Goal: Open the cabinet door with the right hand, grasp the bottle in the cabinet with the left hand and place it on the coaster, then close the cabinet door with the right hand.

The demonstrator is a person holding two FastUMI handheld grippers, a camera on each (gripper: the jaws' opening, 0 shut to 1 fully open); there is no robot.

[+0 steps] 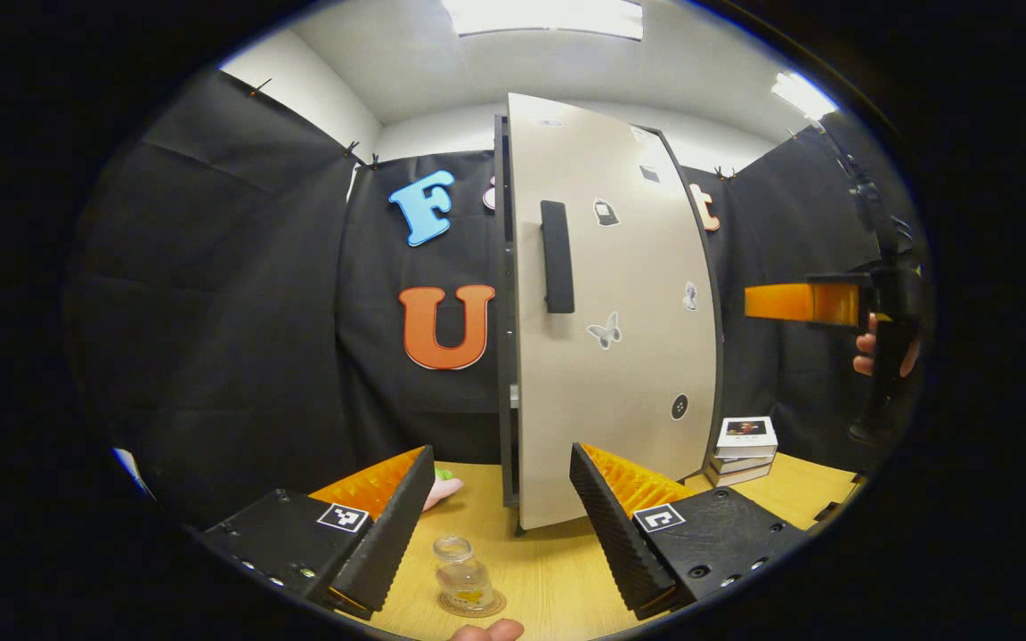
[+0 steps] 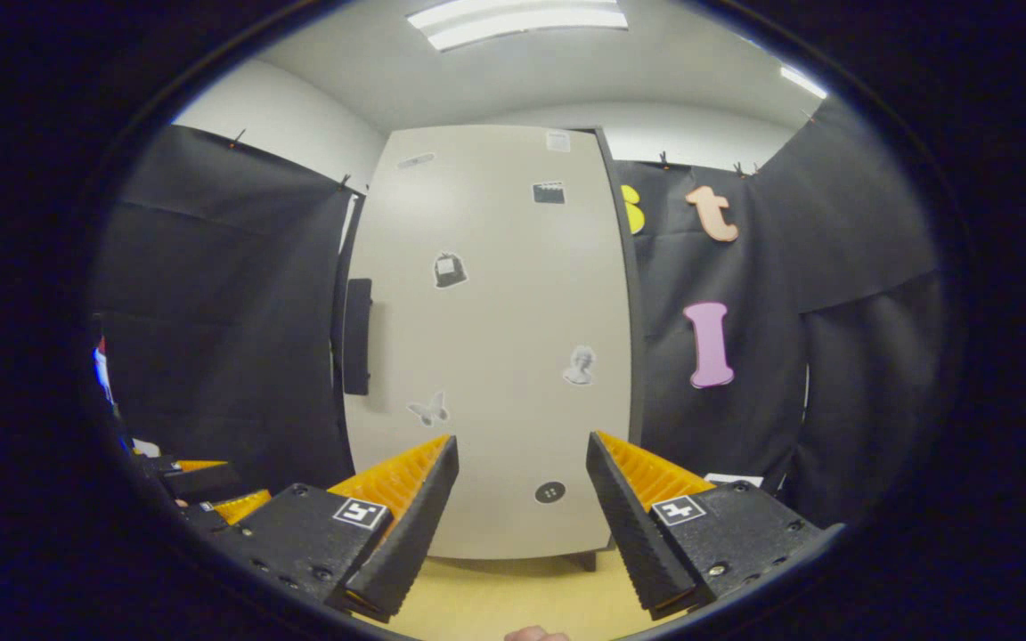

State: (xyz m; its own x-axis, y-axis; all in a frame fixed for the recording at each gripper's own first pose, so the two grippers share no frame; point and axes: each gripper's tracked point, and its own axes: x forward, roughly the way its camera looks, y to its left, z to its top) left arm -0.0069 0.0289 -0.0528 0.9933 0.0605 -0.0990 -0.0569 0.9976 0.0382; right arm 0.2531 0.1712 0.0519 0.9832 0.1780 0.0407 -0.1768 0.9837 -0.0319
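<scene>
Left gripper view: the left tool (image 1: 501,525) hangs low over the wooden desk (image 1: 549,570), its two fingers set well apart w/ nothing between them but air. Just below that gap a small clear bottle (image 1: 461,574) stands upright on a round coaster (image 1: 475,605); yellowish contents at its base are too small to make out. A fingertip (image 1: 488,631) is cut off at the bottom edge. Behind the bottle the pale cabinet door (image 1: 611,320), dark handle (image 1: 557,256) near its left edge, sits against the cabinet frame (image 1: 504,356) and looks shut, tho the seam is hard to judge; the cabinet's inside is hidden. Small stickers dot the door. A stack of books (image 1: 745,450) lies on the desk at the cabinet's right. Something green and pink (image 1: 442,485) peeks out behind the left finger, mostly hidden. Far right, the right tool (image 1: 798,303) is held up in a hand (image 1: 883,352), seen side-on, so whether it is apart or together can't be told there.

Right gripper view: the right tool (image 2: 522,525) faces the door (image 2: 495,338) straight on, fingers apart and clear of it, handle (image 2: 357,336) off to the left. Part of the left tool (image 2: 201,494) shows at lower left, partly cut off.
</scene>
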